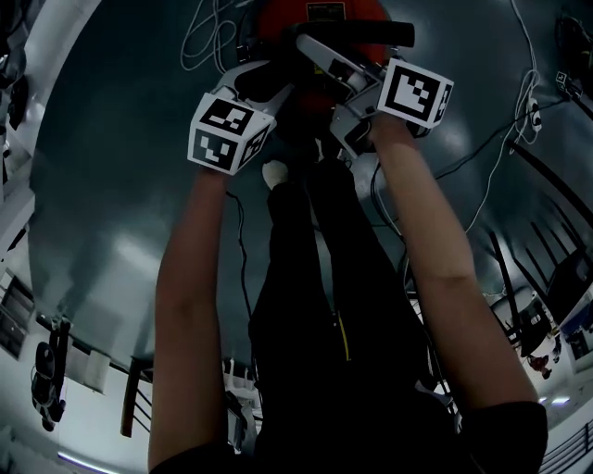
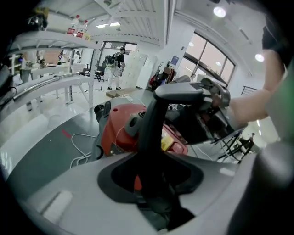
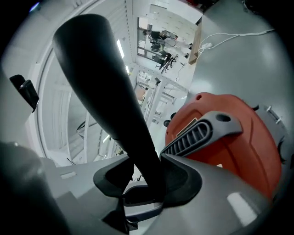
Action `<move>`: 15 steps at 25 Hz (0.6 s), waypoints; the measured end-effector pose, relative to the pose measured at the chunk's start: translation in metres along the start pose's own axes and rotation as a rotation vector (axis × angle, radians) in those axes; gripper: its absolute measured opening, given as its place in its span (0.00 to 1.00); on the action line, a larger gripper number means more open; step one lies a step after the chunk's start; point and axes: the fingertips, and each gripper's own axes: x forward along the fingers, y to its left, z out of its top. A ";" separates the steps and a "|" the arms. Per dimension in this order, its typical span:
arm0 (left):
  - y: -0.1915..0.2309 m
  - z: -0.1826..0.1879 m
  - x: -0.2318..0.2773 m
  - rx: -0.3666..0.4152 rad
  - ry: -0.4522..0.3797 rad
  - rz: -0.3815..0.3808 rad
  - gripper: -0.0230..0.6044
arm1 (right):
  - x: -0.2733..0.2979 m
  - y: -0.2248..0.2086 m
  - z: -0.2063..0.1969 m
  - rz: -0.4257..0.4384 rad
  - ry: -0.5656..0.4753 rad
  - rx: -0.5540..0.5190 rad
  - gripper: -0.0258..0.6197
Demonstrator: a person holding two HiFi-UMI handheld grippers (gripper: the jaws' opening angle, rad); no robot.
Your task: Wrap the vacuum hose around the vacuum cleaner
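Observation:
The red vacuum cleaner [image 1: 320, 14] stands on the grey floor just ahead of my feet. It also fills the left gripper view [image 2: 120, 131] and the right gripper view [image 3: 232, 147], where its grey ribbed handle [image 3: 202, 133] shows. A black hose tube [image 1: 357, 33] lies across its top. My left gripper [image 1: 276, 91] is shut on this tube [image 2: 154, 133], which rises from its jaws [image 2: 151, 186]. The same tube [image 3: 103, 87] passes between the jaws of my right gripper [image 3: 147, 183], leaning on one side with a gap on the other. The right gripper [image 2: 212, 110] sits just beyond the tube's top.
A white cable [image 1: 206, 37] coils on the floor left of the vacuum [image 2: 79, 156]. More cables [image 1: 519, 116] trail at the right. My dark-trousered legs [image 1: 315, 305] stand below the grippers. Tables [image 2: 55, 82] and a distant person [image 2: 117, 64] are at the back.

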 end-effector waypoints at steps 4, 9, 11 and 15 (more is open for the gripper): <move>-0.003 -0.001 0.006 0.058 0.047 0.069 0.30 | -0.017 -0.014 -0.002 -0.057 0.016 0.057 0.31; -0.003 -0.006 0.006 0.089 0.079 0.127 0.30 | -0.044 -0.025 0.007 -0.089 0.030 0.066 0.34; -0.002 -0.009 0.007 0.102 0.097 0.148 0.30 | -0.057 -0.033 0.006 -0.109 0.023 0.096 0.41; -0.001 -0.015 0.007 0.132 0.146 0.195 0.30 | -0.087 -0.046 0.009 -0.130 -0.074 0.158 0.45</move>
